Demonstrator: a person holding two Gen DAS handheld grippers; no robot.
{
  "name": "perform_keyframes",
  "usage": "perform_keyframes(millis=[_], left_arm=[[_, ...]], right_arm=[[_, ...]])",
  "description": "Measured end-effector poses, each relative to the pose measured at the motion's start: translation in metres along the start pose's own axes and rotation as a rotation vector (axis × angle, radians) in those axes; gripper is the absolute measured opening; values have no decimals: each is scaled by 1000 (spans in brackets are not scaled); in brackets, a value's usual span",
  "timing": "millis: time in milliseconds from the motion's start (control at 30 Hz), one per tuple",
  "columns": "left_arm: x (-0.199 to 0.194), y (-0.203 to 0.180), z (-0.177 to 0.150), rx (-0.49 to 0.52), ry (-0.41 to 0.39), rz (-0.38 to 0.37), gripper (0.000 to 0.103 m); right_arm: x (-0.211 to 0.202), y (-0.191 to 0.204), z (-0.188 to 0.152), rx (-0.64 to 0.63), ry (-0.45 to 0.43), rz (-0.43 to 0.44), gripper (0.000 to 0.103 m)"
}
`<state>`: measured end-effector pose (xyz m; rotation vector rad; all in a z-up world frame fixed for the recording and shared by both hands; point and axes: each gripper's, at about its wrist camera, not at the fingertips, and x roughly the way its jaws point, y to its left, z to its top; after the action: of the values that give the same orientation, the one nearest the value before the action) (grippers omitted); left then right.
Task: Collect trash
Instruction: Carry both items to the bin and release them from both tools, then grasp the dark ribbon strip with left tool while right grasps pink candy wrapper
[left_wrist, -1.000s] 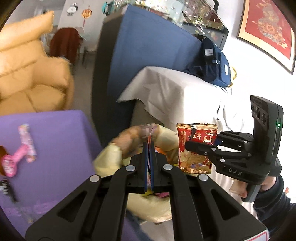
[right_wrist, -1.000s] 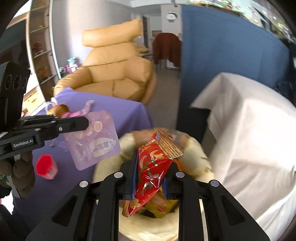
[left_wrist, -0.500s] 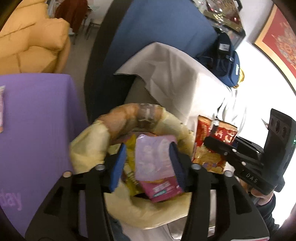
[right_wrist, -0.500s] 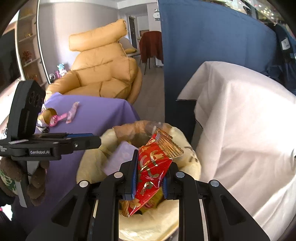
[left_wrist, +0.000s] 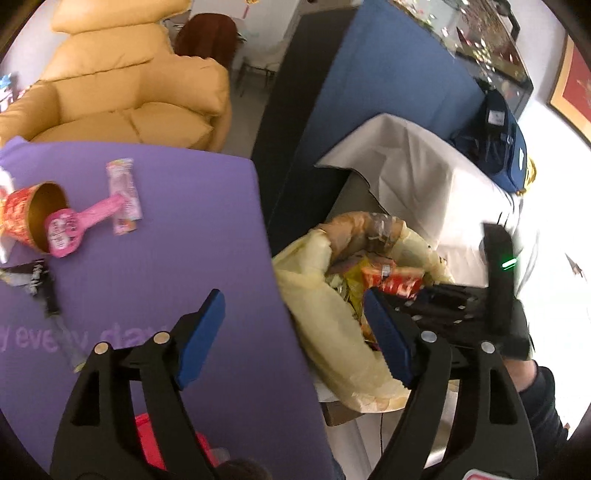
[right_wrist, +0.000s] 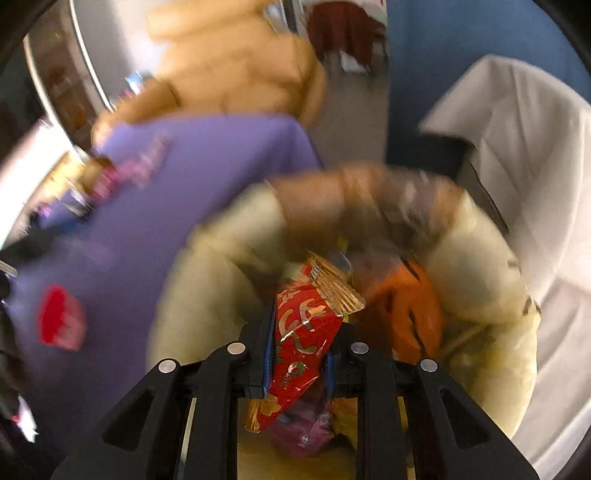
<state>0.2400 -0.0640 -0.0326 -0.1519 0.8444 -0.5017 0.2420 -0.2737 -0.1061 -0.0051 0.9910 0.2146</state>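
The left gripper (left_wrist: 293, 332) is opening wide and nothing is between its blue pads. It hangs over the right edge of the purple tabletop (left_wrist: 177, 266), right where the bin (left_wrist: 332, 325) begins. The bin sits just beside that edge, and its yellow bag is folded over the rim.

The right gripper (right_wrist: 300, 354) is squeezed on one red snack bag (right_wrist: 301, 332) and holds it over the open bin, with other wrappers under it.

On the tabletop there is wide bare room near the edge. Farther left lie one paper cup (left_wrist: 27, 218), one pink scoop (left_wrist: 79, 223), one pink wrapper (left_wrist: 123, 195) and one dark wrapper (left_wrist: 37, 284). One red thing (left_wrist: 162, 439) shows at the bottom.
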Motion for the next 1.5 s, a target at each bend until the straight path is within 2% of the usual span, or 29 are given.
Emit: perform_keyframes(millis=[67, 133, 300, 367, 533, 733, 800, 900, 1000, 1167, 1333, 1500], left_arm=[[-9, 6, 0, -11, -12, -2, 74], [-17, 14, -1, -25, -24, 1, 74], [-26, 26, -4, -45, -39, 17, 75], [-28, 31, -6, -55, -42, 26, 75], [-34, 44, -9, -83, -45, 55, 75], [-44, 58, -11, -103, -61, 85, 75], [-47, 64, -11, -111, -65, 93, 75], [-52, 72, -11, -122, -72, 108, 75], [-58, 86, -13, -146, -84, 125, 75], [-71, 122, -18, -216, -114, 163, 75], [-81, 164, -27, -263, -126, 181, 75], [-76, 187, -31, -301, -106, 176, 75]], right_arm=[[3, -6, -5, 18, 25, -25, 21], [0, -10, -10, 36, 24, -14, 21], [-20, -12, -12, 64, -16, -5, 40], [-28, -16, -13, 78, -34, 1, 51], [-47, -19, -13, 105, -60, -26, 52], [-77, 0, -11, 58, -148, -39, 52], [-85, 11, -9, 21, -194, -23, 58], [-90, 31, -3, -52, -255, 22, 59], [-77, 54, 6, -102, -199, 82, 59], [-60, 83, 16, -116, -187, 165, 60], [-37, 117, 28, -179, -182, 171, 60], [-2, 135, 50, -179, -150, 116, 60]])
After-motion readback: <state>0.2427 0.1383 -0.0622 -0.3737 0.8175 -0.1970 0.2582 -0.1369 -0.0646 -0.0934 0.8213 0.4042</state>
